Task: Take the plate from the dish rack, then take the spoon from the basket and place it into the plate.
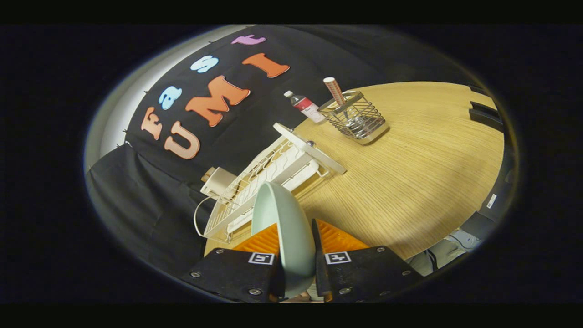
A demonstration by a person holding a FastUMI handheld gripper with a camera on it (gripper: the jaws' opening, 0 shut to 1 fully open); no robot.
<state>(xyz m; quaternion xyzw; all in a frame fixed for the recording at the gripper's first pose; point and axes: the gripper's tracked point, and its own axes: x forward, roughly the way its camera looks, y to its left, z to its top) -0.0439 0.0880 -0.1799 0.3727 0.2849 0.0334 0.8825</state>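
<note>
A pale green plate (284,223) stands on edge between my two fingers, and my gripper (295,234) is shut on it. The plate is held above the wooden table (410,182), just in front of the white wire dish rack (268,177). Beyond the rack, a wire basket (357,116) on a square base holds a spoon (338,95) with a patterned handle sticking up out of it. The whole view is tilted.
A small bottle (304,105) with a red label stands next to the basket at the table's far edge. A white box with a cable (217,182) lies behind the rack. Dark frame parts (485,114) run along the table's right side.
</note>
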